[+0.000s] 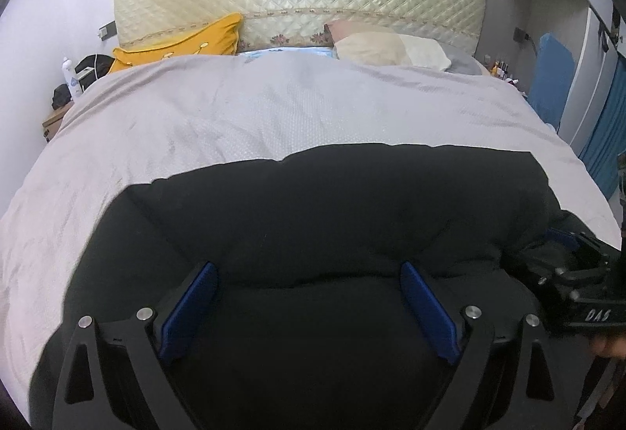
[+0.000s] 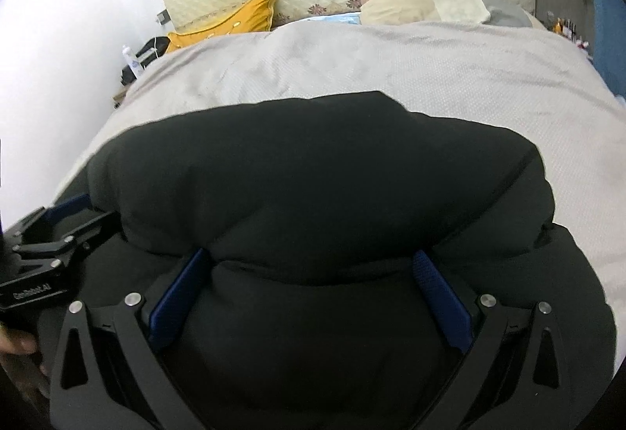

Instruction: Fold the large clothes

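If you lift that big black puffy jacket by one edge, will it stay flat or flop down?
The black puffy jacket would probably flop: it already bends softly over itself on the bed cover. Its padded bulges suggest it is light for its size, and likely squashy.

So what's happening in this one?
A person holds a tool in each hand over a black padded coat lying on a bed. The coat is already doubled over on itself. The left tool and right tool both stand wide open at the near edge of the fold, gripping nothing.
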Demonstrator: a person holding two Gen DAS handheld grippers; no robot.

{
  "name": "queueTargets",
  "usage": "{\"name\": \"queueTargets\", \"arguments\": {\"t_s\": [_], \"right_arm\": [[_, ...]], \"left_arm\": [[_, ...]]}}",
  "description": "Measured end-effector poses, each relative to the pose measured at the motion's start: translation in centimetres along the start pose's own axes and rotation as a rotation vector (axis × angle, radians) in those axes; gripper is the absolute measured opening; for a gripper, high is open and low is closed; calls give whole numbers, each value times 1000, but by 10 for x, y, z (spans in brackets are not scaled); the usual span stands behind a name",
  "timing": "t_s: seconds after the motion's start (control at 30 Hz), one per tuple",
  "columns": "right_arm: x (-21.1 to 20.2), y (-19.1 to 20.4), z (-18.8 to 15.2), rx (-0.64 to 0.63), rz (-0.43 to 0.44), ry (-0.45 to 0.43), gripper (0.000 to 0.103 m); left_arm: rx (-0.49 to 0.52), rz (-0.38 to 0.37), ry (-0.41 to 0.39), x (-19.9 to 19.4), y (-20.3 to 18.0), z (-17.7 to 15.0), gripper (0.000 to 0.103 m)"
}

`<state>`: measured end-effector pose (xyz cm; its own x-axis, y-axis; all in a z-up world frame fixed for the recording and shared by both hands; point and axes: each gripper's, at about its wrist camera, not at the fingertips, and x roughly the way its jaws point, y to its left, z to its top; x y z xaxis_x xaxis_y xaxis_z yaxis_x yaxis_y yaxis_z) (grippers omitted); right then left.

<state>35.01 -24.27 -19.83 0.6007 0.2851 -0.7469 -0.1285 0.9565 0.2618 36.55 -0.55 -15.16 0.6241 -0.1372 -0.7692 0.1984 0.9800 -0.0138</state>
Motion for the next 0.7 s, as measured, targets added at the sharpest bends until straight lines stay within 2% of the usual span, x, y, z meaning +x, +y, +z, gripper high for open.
{"name": "queueTargets", "arguments": {"t_s": [0.07, 0.2, 0.37, 0.43, 0.5, 0.57, 0.7], "right_arm": [[-9, -2, 0, -11, 9, -15, 103], [-23, -8, 2, -37, -22, -34, 103], [-41, -25, 6, -50, -32, -61, 103], [-51, -35, 3, -69, -90, -87, 103], [-59, -46, 1, -55, -125, -96, 103], [-67, -59, 2, -7, -106, -125, 103], [-55, -73, 1, 36, -109, -94, 103]], "left_arm": [[-16, -24, 10, -7, 6, 1, 95], [-35, -2, -13, -26, 22, 6, 95], [-22, 118, -41, -35, 42, 8, 95], [-19, 141, -16, -31, 49, 7, 95], [-21, 151, -14, -32, 55, 6, 95], [-27, 157, -20, -35, 60, 2, 95], [-18, 148, -3, -29, 65, -8, 95]]}}
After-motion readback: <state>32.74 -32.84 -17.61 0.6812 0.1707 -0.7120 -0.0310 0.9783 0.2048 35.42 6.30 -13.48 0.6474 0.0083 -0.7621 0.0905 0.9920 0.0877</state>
